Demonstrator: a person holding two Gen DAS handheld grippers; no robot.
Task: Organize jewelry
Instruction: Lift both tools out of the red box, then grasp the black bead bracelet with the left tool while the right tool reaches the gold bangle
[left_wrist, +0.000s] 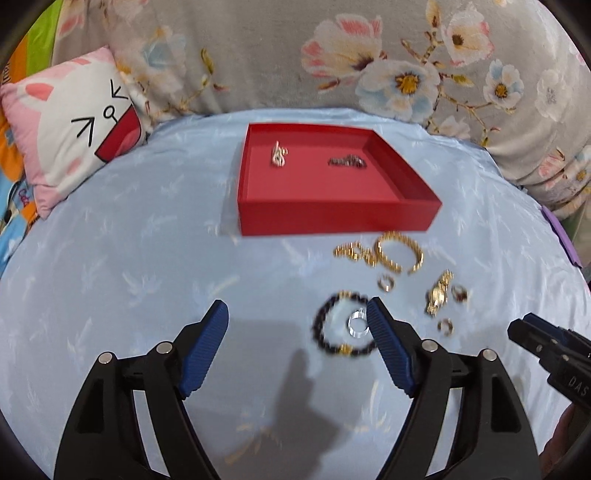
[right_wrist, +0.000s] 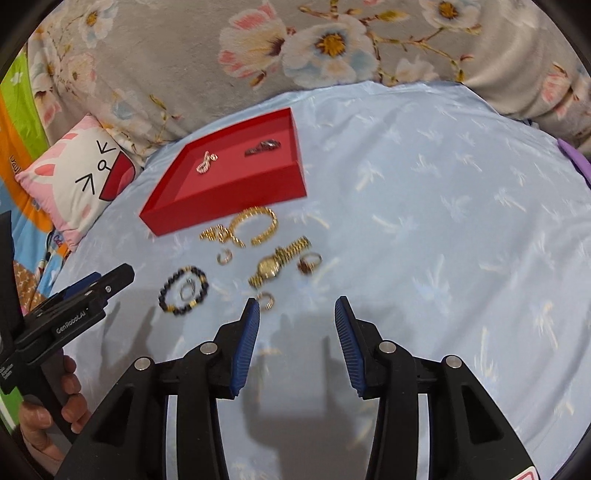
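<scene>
A red tray (left_wrist: 402, 173) sits on the pale blue bedsheet (left_wrist: 129, 266), already holding a small silver-toned piece (left_wrist: 279, 154) at its left and a dark chain-like piece (left_wrist: 347, 161) to the right, the two well apart. The rest of the jewelry lies on the sheet just in front of the tray: a gold link bracelet (right_wrist: 255, 225), a gold wristwatch (right_wrist: 279, 262), a ring with what looks like a dark red stone (right_wrist: 309, 263) beside the watch, two small gold hoops (right_wrist: 224, 256) (right_wrist: 266, 300), and a black beaded bracelet (right_wrist: 183, 290) with a silver ring (right_wrist: 187, 290) lying inside its loop. The left gripper (left_wrist: 295, 314) hangs wide open and empty, its right finger (left_wrist: 388, 343) overlapping the beaded bracelet's edge, though blur hides whether they touch. The right gripper (right_wrist: 295, 314) is also spread wide, holding nothing, over bare sheet near the lower hoop.
</scene>
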